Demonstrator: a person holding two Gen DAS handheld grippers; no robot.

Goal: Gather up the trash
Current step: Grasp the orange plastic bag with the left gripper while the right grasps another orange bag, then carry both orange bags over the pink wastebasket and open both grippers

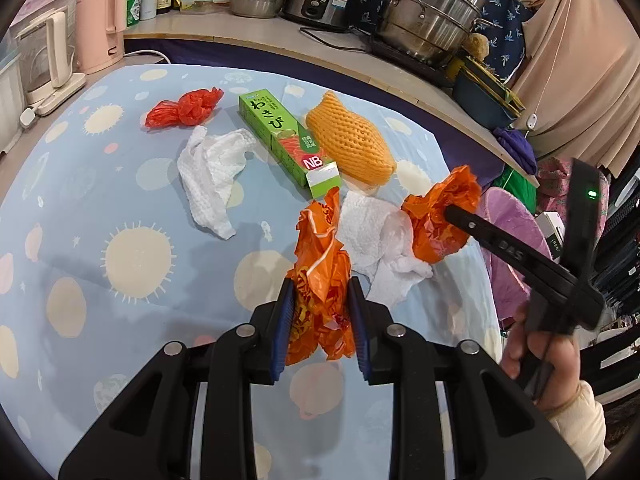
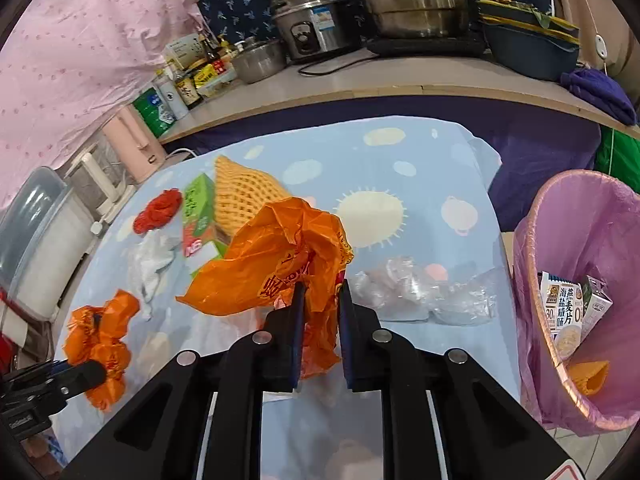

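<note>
While both grippers are over the tabletop, this is how the things lie:
Left gripper (image 1: 320, 286): clenched on a crumpled orange bag (image 1: 320, 280); the blue pads press it from both sides.
Right gripper (image 2: 322, 292): grasping a second orange bag (image 2: 272, 256), which is lifted and spreads out to the left above the tabletop.
Near the grippers: a white paper towel (image 1: 384, 236) lies between the two bags; a clear plastic wrapper (image 2: 424, 292) lies just right of the right gripper.
Further away: a green box (image 1: 286, 136), an orange foam net (image 1: 352, 140), another white towel (image 1: 212, 172) and a red bag (image 1: 184, 108).
Tabletop (image 1: 120, 200): covered with a blue cloth with suns.
Bin (image 2: 560, 240): pink liner, beside the tabletop on the right, with cartons inside.
</note>
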